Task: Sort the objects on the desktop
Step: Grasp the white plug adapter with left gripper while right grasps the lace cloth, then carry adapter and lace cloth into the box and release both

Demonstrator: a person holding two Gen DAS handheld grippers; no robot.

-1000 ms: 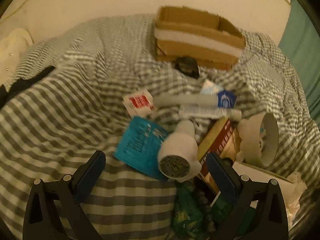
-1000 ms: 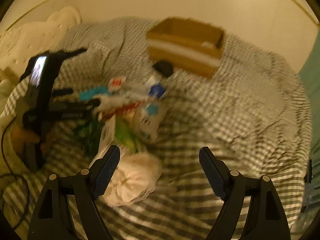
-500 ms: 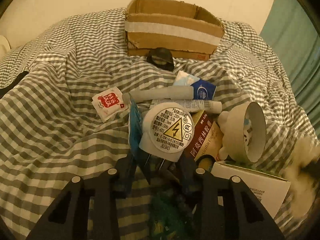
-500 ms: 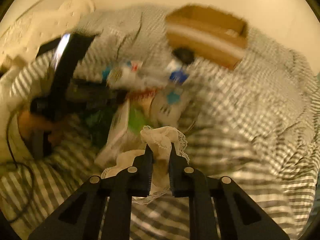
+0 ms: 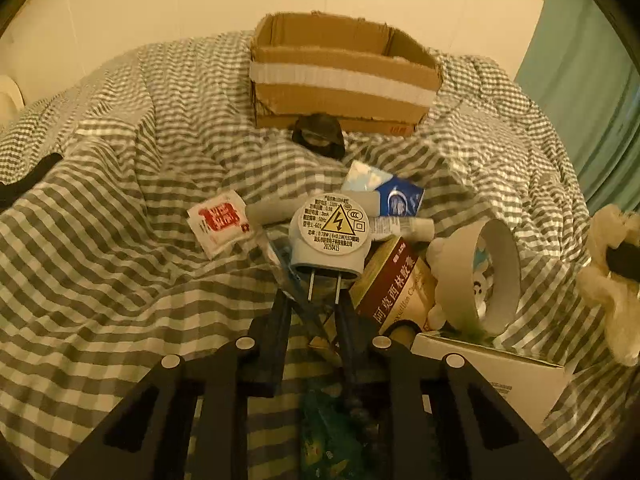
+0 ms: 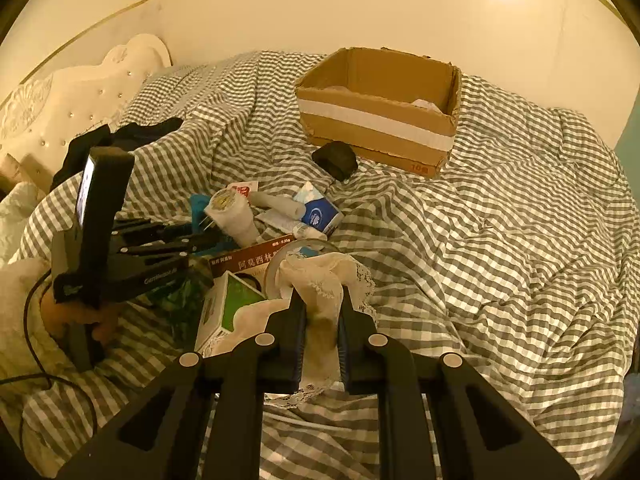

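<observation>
Two grips are active: your left gripper is closing on the plug-in night light at frame centre; your right gripper clamps the lace cloth. Both holds look shallow, so either item may slip before reaching the cardboard box at upper centre.

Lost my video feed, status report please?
Left gripper closing on plug-in night light. Right gripper shut on lace cloth. Cardboard box ahead, black lump before it.

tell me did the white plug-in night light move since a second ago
Yes. The night light lay on the blue packet beside the red medicine box; now it is raised, prongs down, between the closing left gripper jaws.
</observation>
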